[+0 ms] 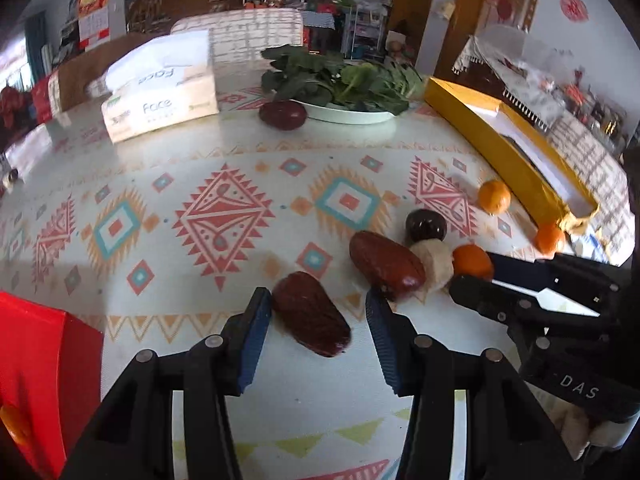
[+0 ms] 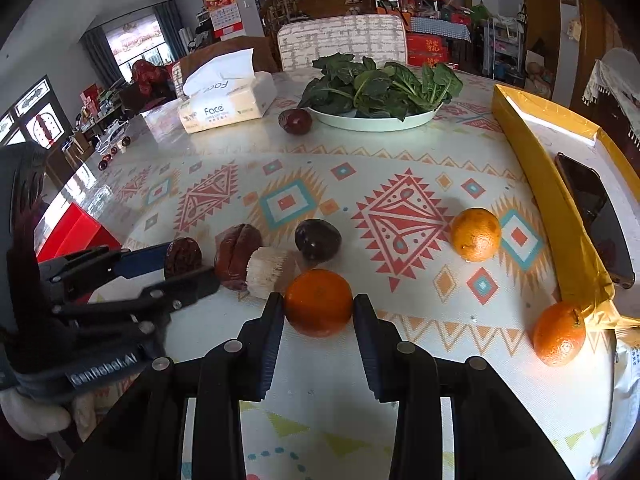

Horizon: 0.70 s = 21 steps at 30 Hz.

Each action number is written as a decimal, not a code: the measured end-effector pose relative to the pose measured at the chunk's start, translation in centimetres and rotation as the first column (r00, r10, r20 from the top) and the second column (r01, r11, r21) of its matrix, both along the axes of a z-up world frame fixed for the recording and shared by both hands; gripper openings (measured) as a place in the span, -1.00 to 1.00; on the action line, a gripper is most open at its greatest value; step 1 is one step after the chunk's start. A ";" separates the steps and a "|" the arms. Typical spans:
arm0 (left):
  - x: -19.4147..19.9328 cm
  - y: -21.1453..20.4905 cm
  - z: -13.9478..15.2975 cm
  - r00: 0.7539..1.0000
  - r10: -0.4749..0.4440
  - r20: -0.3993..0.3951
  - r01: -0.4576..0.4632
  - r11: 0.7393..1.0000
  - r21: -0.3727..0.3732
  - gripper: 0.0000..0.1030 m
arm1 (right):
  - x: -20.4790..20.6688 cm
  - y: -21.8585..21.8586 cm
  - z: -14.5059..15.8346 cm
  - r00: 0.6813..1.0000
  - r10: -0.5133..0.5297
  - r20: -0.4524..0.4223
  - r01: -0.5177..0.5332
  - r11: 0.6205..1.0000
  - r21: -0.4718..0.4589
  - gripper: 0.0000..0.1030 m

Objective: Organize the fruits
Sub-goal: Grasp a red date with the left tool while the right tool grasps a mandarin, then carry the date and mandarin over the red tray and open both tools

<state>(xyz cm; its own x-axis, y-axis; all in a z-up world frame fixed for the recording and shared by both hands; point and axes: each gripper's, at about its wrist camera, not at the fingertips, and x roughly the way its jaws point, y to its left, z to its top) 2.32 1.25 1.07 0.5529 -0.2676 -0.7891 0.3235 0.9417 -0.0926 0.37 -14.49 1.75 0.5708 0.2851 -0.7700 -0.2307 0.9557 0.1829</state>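
Note:
My left gripper [image 1: 320,314] stands open around a wrinkled dark red date [image 1: 310,316] lying on the patterned tablecloth. Its left pad touches the date; the right pad stands clear of it. The right wrist view shows that gripper [image 2: 192,265] at the left with the date [image 2: 182,258] between its fingers. My right gripper [image 2: 318,306] is shut on an orange [image 2: 319,302], both pads against its sides. In the left wrist view the right gripper [image 1: 474,276] and its orange [image 1: 472,260] sit at the right. Two more oranges [image 2: 476,234] [image 2: 559,332] lie further right.
A second date [image 2: 236,256], a pale mushroom-like piece [image 2: 270,268] and a dark round fruit [image 2: 318,240] crowd between the grippers. A red box [image 1: 40,360] is at the left, a yellow box [image 2: 552,200] with a phone at the right. A plate of greens [image 2: 376,123] and a tissue box [image 2: 224,108] stand behind.

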 end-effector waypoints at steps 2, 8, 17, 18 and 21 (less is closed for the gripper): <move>-0.4 -0.1 0.0 1.000 -0.005 0.006 0.005 1.000 -0.004 -0.30 | 0.0 -0.1 0.0 1.000 -0.002 0.002 0.002 1.000 0.003 -0.24; -1.7 1.3 0.6 0.999 0.043 0.003 -0.043 0.997 -0.069 -0.44 | -0.2 -0.8 0.5 1.000 0.004 0.004 -0.004 0.997 0.083 -0.24; -6.6 9.4 5.0 0.973 0.222 0.057 -0.201 0.946 -0.253 -0.47 | -1.8 0.1 2.2 0.997 0.031 0.068 -0.041 0.986 0.159 -0.37; -7.1 10.6 5.4 0.968 0.242 0.063 -0.218 0.940 -0.260 -0.47 | -2.0 0.4 2.4 0.997 0.033 0.075 -0.045 0.986 0.159 -0.37; -8.6 14.4 6.2 0.948 0.311 0.068 -0.280 0.916 -0.288 -0.47 | -2.7 1.7 2.9 0.995 0.044 0.085 -0.056 0.989 0.140 -0.37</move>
<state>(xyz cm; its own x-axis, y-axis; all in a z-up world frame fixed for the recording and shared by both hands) -6.33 15.67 7.28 0.7189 -0.2740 -0.6389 0.0575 0.9393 -0.3381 -2.35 -12.83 4.67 0.6126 0.4176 -0.6711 -0.2970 0.9084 0.2942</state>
